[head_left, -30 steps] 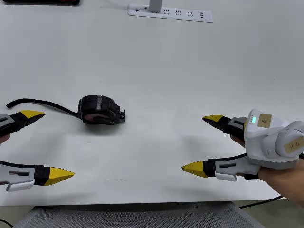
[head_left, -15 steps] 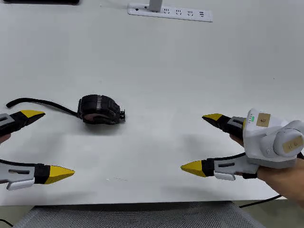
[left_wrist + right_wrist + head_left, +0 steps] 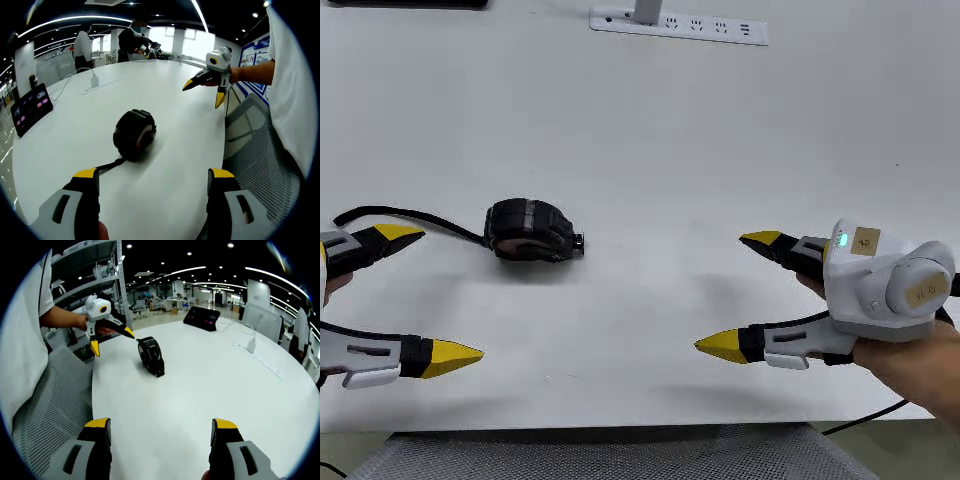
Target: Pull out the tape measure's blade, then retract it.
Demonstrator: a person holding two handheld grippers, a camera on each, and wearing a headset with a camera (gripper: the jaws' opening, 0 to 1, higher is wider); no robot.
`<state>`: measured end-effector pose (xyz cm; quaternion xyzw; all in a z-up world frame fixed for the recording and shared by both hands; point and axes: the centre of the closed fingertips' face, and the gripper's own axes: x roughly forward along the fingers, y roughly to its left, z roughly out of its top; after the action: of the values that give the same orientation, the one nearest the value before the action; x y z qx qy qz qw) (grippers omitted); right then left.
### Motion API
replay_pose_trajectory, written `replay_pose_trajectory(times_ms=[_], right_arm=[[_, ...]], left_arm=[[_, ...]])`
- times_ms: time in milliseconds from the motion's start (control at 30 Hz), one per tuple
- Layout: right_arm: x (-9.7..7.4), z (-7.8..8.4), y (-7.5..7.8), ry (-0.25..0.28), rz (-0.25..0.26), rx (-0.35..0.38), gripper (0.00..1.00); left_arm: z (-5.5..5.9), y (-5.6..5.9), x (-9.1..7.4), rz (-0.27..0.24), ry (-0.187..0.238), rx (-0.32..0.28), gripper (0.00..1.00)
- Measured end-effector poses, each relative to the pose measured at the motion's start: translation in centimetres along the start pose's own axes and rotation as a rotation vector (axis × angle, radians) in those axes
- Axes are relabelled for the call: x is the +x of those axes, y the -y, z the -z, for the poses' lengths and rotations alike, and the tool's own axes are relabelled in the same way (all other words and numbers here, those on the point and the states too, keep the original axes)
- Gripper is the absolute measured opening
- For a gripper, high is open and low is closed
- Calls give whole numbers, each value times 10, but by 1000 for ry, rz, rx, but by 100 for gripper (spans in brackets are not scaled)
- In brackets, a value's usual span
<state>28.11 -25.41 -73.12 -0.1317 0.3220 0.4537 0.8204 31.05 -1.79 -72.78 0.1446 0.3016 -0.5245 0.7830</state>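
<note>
One black tape measure (image 3: 530,231) lies on the white table (image 3: 650,140), touched by neither tool. Its blade is wound in, with only the small end hook showing at the side of the case that faces the right gripper. One black strap (image 3: 400,213) runs from the case's other side towards the left gripper.

Two grippers hover over the near part of the table. Each has two black jaws with yellow tips, which makes four yellow tips in all. The left gripper (image 3: 430,293) has its jaws spread wide apart and holds nothing. In the left gripper view the tape measure lies ahead, between the two jaws' lines and clear of both. The right gripper (image 3: 728,292), held in a hand (image 3: 910,365), also has its jaws spread wide apart and is empty. It is well apart from the tape measure, which lies nearer the left one.

One white power strip (image 3: 678,25) lies at the far side of the table with one white plug in it. One dark tablet (image 3: 202,318) stands propped on the table. One grey mesh chair seat (image 3: 590,455) shows below the near edge. In the left gripper view two people stand beyond the table's far end.
</note>
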Motion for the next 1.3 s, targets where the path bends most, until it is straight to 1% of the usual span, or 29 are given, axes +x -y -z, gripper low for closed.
replay_pose_trajectory(times_ms=[167,267,367,500,700,933,1233,1300], right_arm=[[5,-3,3,-1,-7,-13,81],[7,-4,5,3,-12,-13,81],[11,-4,6,1,-18,-13,81],[15,-5,8,2,-25,-14,80],[22,-7,11,-1,-37,-26,80],[31,-11,13,-1,-54,-39,80],[44,-14,16,1,-73,-45,80],[48,-15,17,3,-77,-45,79]], left_arm=[[-3,-2,5,10,-5,18,86],[-5,-5,7,17,-6,21,86],[-6,-9,11,22,-11,37,85],[-9,-13,15,26,-14,47,85],[-11,-20,21,38,-23,66,85],[-13,-22,29,56,-34,85,84],[-18,-26,42,80,-39,119,81],[-16,-26,46,89,-46,122,80]])
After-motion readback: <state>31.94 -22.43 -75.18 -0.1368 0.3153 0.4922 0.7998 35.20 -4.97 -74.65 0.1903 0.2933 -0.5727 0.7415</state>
